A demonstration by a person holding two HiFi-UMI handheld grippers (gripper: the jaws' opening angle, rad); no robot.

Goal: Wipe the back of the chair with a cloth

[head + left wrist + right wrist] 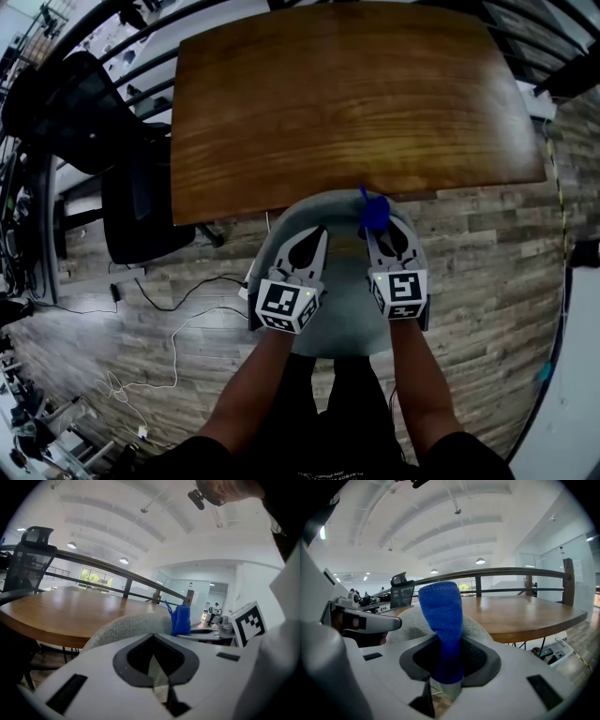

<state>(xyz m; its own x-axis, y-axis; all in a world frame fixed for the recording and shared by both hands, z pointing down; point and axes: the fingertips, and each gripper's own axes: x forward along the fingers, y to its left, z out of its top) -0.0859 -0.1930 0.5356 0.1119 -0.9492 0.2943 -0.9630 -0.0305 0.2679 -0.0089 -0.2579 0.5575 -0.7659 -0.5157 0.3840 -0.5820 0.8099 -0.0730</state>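
Item 1. Grey fabric-upholstered chair, pushed against the near edge of the table; its rounded back rises just in front of both tools.

Item 2. Small blue knitted cloth, standing upright from the right gripper. The jaws are clamped on its lower end. It sits at the top edge of the chair back, right of centre, by the table's near edge.

Item 3. Left gripper, jaws closed together with nothing between them. It lies over the chair back to the left of the cloth; whether it touches the fabric is unclear.

Item 4. Brown wooden rectangular table, top bare.

Item 5. Black mesh office chair, off the table's left edge.

Item 6. Grey-brown wood-plank floor, carrying a thin white cable to the left of the grey chair.
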